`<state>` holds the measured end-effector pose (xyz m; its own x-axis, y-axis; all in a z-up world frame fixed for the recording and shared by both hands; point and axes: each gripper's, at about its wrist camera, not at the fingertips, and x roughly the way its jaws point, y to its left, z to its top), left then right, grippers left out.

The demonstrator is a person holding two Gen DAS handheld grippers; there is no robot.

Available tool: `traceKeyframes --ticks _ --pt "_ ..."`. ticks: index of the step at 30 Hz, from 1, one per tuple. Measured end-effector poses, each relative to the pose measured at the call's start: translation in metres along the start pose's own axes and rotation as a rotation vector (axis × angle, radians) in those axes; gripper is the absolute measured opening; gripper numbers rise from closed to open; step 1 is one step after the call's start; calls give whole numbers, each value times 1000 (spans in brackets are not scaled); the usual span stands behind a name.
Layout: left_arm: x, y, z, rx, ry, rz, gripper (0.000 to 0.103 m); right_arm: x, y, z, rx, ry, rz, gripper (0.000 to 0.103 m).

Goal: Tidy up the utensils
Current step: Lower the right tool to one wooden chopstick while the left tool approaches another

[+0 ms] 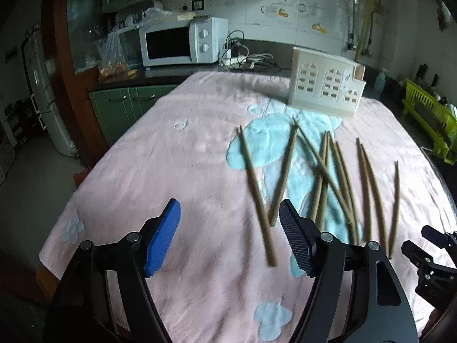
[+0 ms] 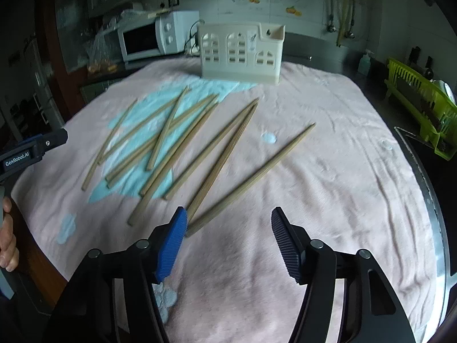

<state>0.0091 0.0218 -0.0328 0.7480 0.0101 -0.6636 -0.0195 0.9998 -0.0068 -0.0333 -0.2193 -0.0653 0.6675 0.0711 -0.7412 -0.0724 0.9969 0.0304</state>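
**Two open grippers over loose chopsticks**

Nearest the cameras were the two tools. The left gripper (image 1: 230,238) was wide open and held nothing. The right gripper (image 2: 228,244) was wide open too, and it held nothing. Its blue pad (image 2: 171,250) sat just over the thick end of one chopstick, but I could not tell if it touched.

Under them lay the biggest thing, a pink cloth (image 2: 328,185) with a light blue patch, spread over the table. At the far side of the cloth stood a cream holder (image 2: 241,53) with little window holes. It looked empty, but its inside was mostly hidden.

The chopsticks (image 2: 177,140) lay flat on the cloth between the grippers and the holder. Most were in a loose pile, and some crossed over each other. One chopstick (image 2: 254,175) lay alone, off to the right.

They looked light, thin and stiff. They would likely roll or slip if pinched near a tip. A good place to grab seemed to be the thick half, near the middle. The lone one looked easiest, since nothing crossed it. The soft cloth might let the pads sink under a stick a little.
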Motion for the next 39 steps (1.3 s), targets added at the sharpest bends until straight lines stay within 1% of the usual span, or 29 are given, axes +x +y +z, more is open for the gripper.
traceKeyframes --ticks 2,5,9,12,15,19,22,24,26,28,30,34,39 --pt "3 3 -4 -6 10 2 70 6 3 -3 -4 16 -3 56" --pt "6 6 -6 -9 16 4 70 12 5 -6 10 33 -16 55" --pt "11 8 -7 -11 24 -1 70 15 8 -5 6 35 -30 55" --pt "14 7 -9 -8 33 -10 70 15 15 -5 -25 27 -65 55" --pt "17 5 -11 0 41 -18 70 15 19 -5 -39 25 -73 55" --pt "17 2 -12 6 44 -33 70 15 25 -7 -87 16 -124 55" --pt "18 3 -15 8 53 -47 70 10 21 -7 -98 4 -181 47" --pt "19 4 -17 4 58 -51 70 8 16 -7 -95 4 -210 47" --pt "21 2 -19 7 71 -63 65 7 9 -8 -81 5 -217 46" --pt "24 -4 -23 21 81 -73 61 5 5 -8 -66 3 -202 46" --pt "26 -6 -25 26 87 -90 54 2 1 -7 -44 -2 -177 46" --pt "30 -12 -28 44 93 -107 46 -3 -4 -6 4 -6 -99 46" --pt "37 -17 -34 66 117 -117 37 -4 2 -5 1 -12 -77 46"
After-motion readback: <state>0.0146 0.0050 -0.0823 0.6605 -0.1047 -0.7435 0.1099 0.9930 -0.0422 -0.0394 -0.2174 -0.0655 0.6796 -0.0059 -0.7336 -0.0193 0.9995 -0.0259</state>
